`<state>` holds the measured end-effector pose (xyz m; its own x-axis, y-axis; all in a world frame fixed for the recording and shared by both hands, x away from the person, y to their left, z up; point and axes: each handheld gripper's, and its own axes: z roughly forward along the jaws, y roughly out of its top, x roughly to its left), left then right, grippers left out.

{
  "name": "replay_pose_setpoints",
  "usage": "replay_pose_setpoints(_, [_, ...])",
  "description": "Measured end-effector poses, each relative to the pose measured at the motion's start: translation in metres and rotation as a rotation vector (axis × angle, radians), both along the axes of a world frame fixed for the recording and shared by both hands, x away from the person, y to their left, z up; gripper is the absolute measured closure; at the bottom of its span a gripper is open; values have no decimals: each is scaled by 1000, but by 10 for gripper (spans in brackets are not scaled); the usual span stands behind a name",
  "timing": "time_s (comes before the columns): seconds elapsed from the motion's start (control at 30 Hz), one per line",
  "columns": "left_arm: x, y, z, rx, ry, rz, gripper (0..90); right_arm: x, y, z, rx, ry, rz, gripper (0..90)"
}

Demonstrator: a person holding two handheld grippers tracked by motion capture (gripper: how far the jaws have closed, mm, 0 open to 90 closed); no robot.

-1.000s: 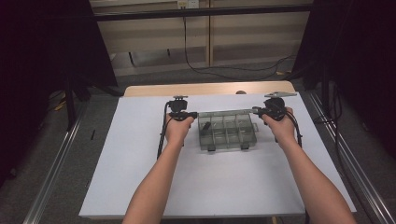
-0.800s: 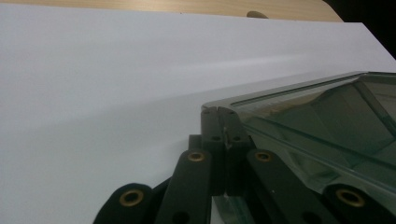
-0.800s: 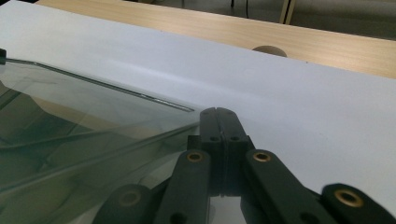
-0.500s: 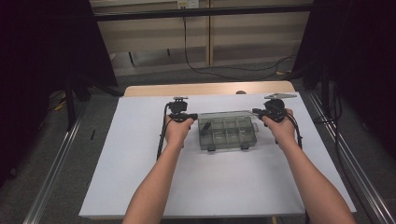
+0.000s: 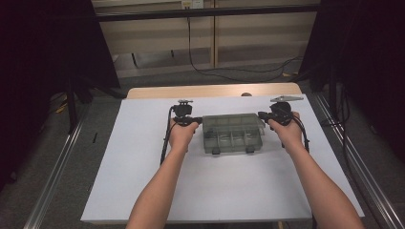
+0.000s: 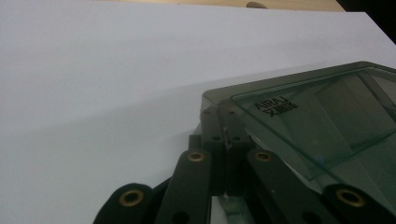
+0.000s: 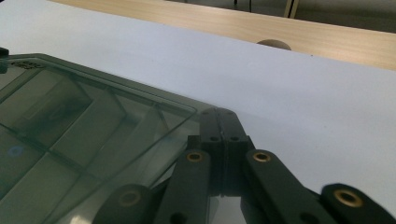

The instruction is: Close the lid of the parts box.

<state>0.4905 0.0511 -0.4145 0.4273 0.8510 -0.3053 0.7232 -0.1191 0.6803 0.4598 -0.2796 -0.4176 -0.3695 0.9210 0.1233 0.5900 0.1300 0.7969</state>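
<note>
Compartment box (image 5: 232,133) of smoky clear plastic lies mid-table on the white sheet (image 5: 143,167); left gripper (image 5: 195,122) and right gripper (image 5: 261,115), jaws closed flat, brace its far corners, seemingly to steady it.

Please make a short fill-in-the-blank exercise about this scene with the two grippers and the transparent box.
1. The compartment box lies on a ____ sheet.
2. The left gripper and the right gripper stand at ____ ends of the box.
3. The jaws of both grippers are ____.
4. The box's lid is ____.

Missing words: white; opposite; shut; closed
</note>
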Motion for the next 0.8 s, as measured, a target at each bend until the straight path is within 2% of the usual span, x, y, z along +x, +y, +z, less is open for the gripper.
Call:
replay_pose_setpoints(0.53, [-1, -1, -4, 4, 2, -1, 900, -1, 0, -5, -3, 18, 1, 900])
replay_pose_setpoints(0.8, [0, -2, -5, 15, 0, -2, 900, -3, -1, -8, 16, 21, -6, 900])
